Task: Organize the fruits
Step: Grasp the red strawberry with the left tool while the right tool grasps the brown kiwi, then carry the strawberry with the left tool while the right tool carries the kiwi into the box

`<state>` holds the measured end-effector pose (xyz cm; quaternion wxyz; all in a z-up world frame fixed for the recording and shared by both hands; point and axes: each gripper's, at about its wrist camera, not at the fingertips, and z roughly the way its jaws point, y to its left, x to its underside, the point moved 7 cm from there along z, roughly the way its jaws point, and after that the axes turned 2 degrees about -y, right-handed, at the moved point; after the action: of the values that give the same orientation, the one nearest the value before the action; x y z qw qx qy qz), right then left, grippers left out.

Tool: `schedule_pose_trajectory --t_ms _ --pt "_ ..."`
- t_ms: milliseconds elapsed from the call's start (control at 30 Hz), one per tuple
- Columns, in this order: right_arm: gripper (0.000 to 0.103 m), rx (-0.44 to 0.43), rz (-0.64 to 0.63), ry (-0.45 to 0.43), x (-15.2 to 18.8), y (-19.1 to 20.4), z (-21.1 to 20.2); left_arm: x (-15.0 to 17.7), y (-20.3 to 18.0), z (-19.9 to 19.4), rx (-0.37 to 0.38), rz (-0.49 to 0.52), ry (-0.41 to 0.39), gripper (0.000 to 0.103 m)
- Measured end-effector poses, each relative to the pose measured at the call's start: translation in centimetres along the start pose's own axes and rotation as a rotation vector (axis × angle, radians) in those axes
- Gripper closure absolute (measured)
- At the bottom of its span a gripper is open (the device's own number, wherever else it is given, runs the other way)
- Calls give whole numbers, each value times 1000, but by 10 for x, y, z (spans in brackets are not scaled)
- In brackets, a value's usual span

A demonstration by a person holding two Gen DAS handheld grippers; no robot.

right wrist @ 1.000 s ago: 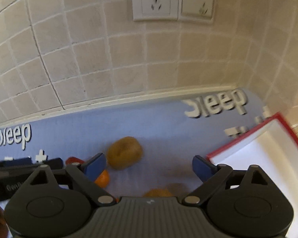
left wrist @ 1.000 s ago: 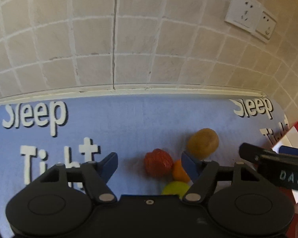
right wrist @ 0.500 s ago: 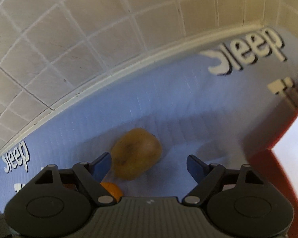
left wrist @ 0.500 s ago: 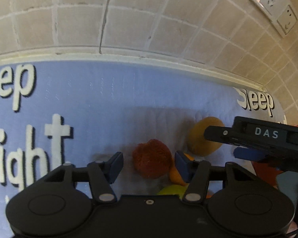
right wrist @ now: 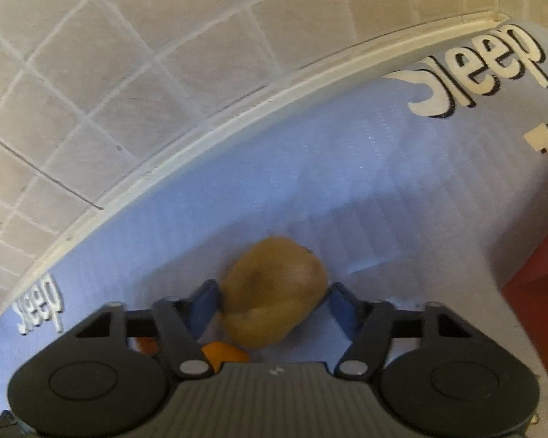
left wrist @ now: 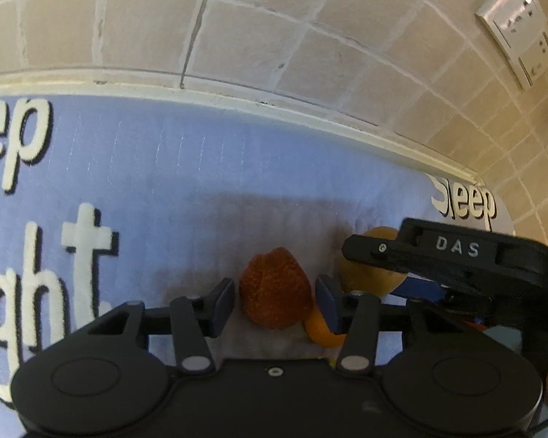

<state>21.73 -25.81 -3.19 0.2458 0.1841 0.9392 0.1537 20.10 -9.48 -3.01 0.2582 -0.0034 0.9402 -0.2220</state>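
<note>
A red strawberry point(left wrist: 274, 288) lies on the blue mat between the blue pads of my left gripper point(left wrist: 274, 297), which close in on both its sides; contact is not certain. A small orange fruit point(left wrist: 323, 328) lies just right of it. A brown kiwi point(right wrist: 274, 290) sits between the pads of my right gripper point(right wrist: 272, 304), which press its flanks. The kiwi also shows in the left wrist view point(left wrist: 369, 277), partly hidden behind the right gripper's black body point(left wrist: 452, 259). An orange fruit point(right wrist: 223, 354) peeks out below the kiwi.
The blue mat point(left wrist: 201, 168) with white "Sleep Tight" lettering runs to a tiled wall point(left wrist: 237, 29) behind. A wall socket point(left wrist: 514, 25) is at the upper right. A red-rimmed tray point(right wrist: 536, 310) stands at the right edge of the right wrist view.
Both grippers moved down and forward onto the fruit. The left jaws narrowed around the strawberry. The right jaws narrowed around the kiwi.
</note>
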Motion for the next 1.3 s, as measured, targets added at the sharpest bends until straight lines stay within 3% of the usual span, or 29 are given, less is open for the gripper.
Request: schedule_pose_trajectory --t_ms 33,200,433,500,567,667,700,733,767,933,1033,1300 --pt "39 7 -10 -2 1 1 0 0 2 0 13 -17 5 53" --pt "39 1 -19 -25 2 3 0 -1 1 -5 8 -10 -15 54" --pt "41 -48 -10 -71 2 -1 -38 -16 -24 -47 4 82 -146 54" --pt "53 -62 -15 -120 -5 0 -61 -22 -37 -61 10 121 -176 54" --pt "82 -62 -33 -196 -15 0 -91 -28 -55 -75 33 155 -203 54" --pt "69 -12 -76 -244 -26 -5 -127 -35 -81 -85 53 228 -224 54" --pt "59 -11 -106 -241 -26 -7 -131 -36 -85 -86 47 232 -226 54" --pt "35 -10 -121 -226 -25 -11 -131 -36 -85 -88 45 228 -226 54" --pt "26 -11 -105 -215 -22 -18 -131 -35 -83 -90 43 224 -227 54" --pt "28 -87 16 -149 -9 -47 -102 -28 -58 -87 -19 181 -214 53" --pt "29 -36 12 -80 -5 -53 -78 -27 -49 -82 -33 185 -210 53" --pt "27 -1 -53 -44 -3 -27 -34 -25 -45 -61 -13 202 -192 53"
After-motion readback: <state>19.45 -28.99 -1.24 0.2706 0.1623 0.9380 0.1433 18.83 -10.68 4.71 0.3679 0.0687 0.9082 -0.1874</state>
